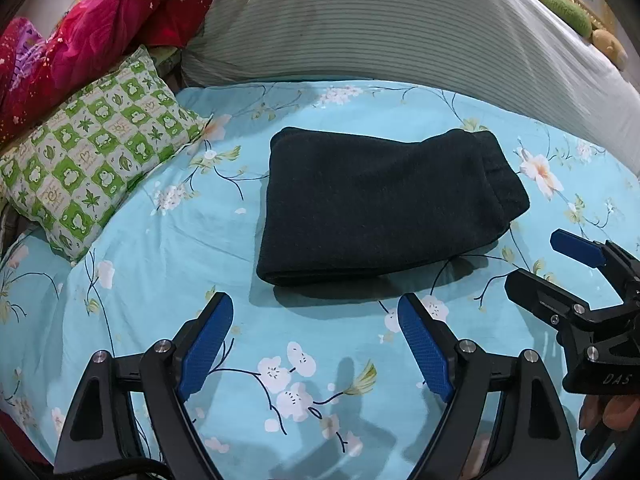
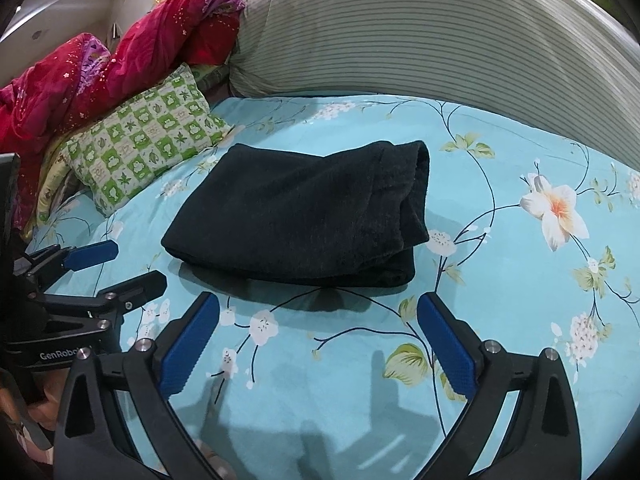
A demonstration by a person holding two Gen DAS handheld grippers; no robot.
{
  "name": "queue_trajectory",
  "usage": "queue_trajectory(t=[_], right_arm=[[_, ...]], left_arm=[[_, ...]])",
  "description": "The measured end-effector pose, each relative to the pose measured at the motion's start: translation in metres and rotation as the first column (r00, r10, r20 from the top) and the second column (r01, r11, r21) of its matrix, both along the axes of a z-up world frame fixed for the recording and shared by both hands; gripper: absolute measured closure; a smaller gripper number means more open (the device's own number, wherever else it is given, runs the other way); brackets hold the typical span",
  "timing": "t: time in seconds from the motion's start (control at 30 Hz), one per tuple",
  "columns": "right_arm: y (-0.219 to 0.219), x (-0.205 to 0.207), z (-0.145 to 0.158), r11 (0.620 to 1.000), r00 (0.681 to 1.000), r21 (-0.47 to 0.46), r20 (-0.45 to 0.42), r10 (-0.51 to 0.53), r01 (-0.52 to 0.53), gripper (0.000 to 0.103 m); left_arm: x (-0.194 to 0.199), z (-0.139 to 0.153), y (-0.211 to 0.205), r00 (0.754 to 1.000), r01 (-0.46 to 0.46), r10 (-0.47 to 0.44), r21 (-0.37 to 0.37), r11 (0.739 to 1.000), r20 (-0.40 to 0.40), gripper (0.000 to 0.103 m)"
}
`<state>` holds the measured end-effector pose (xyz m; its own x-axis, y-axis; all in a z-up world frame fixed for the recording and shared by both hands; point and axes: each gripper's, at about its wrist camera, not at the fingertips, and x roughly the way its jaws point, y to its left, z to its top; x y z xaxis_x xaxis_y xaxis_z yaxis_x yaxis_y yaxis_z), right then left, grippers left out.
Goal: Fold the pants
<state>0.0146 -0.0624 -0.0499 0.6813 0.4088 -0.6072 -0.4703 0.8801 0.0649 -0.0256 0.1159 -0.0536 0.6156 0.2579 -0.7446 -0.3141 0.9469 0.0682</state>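
The dark folded pants (image 1: 384, 208) lie as a compact bundle at the centre of both wrist views, flat on the light blue floral bedsheet (image 1: 168, 248). The left gripper (image 1: 316, 312) fills the lower part of its own view with jaws spread wide and nothing between them, just short of the pants. The right gripper (image 2: 318, 312) is likewise released and apart from the cloth. A green checked pillow (image 1: 92, 176) sits at left, a red quilt (image 1: 100, 28) at upper left, and a striped bolster (image 1: 400, 28) across the top.
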Motion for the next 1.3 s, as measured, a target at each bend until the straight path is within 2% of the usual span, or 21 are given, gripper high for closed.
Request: queue_trajectory(t=[1.3], right_arm=[[0.009,0.015,-0.003,1.000,1.000,-0.001,-0.003,0.012,-0.012,0.003]], left_arm=[[0.020,-0.008,0.017,0.999,0.029,-0.029,-0.006,1.000,-0.017,0.017]])
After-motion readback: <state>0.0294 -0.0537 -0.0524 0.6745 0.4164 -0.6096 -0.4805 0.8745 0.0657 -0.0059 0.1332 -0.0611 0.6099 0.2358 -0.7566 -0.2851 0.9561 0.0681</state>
